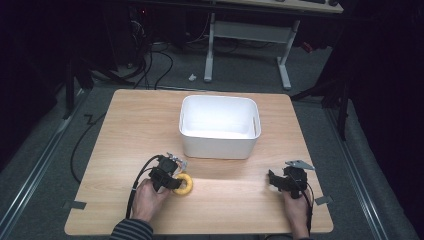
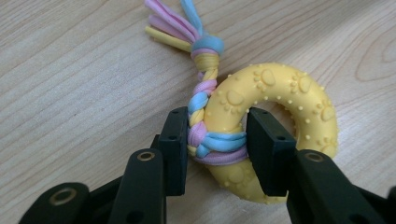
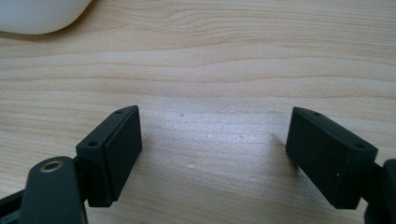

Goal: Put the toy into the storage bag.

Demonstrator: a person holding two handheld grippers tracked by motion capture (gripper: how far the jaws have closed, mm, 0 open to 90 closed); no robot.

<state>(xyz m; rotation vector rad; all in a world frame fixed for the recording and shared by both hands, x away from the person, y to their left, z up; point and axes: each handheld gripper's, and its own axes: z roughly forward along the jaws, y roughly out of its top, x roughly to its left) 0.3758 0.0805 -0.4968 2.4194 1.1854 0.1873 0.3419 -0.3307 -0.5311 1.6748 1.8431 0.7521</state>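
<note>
I note a light wooden table (image 1: pixel 125 145) on grey carpet, the room around it dark. From the left gripper view I see my left gripper (image 2: pixel 216 140) clamped on the yellow ring toy (image 2: pixel 271 126) at its braided rope (image 2: pixel 201 112), near the table's front edge. My right gripper (image 3: pixel 212 154) stands wide over bare wood. The white bin (image 1: pixel 220 127) holds nothing.

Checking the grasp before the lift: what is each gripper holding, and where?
The left gripper clamps the yellow ring where the braided rope wraps it. The right gripper holds nothing.
</note>
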